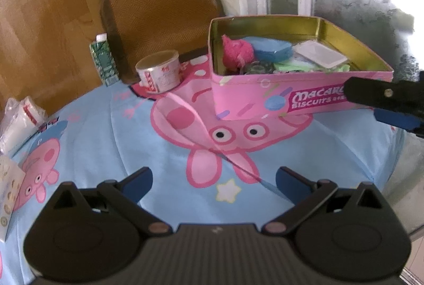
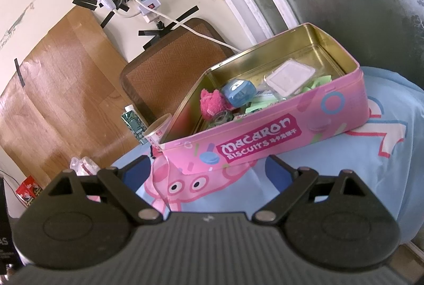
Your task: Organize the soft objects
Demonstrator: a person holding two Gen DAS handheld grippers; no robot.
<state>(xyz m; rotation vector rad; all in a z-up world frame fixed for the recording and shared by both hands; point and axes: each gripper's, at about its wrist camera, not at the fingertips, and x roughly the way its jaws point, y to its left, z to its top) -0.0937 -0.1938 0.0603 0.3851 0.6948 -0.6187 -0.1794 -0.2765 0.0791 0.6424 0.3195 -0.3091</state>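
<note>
The soft things appear already gathered in the pink macaron biscuit tin [image 2: 265, 136], which stands lidless at the far right of the worktop on the cartoon-pig cloth [image 1: 111, 131]. Inside it, a pink fluffy item [image 2: 210, 102] lies at the left end, a blue round case [image 2: 238, 93] just right of it, green pieces [image 2: 318, 81] further right under a clear plastic tray [image 2: 288, 75] (what the dark round thing at the near wall is cannot be told).

If a last tidy or a lift of the tin is intended, it would best be taken by its long near wall, squarely, so that nothing spills.

The left gripper [image 1: 213, 180] is held with jaws wide and empty, low over the cloth, the tin well beyond them and to the right. The right gripper [image 2: 206, 168] is likewise spread wide with nothing between the jaws; the tin's near wall lies just ahead of them.
</note>
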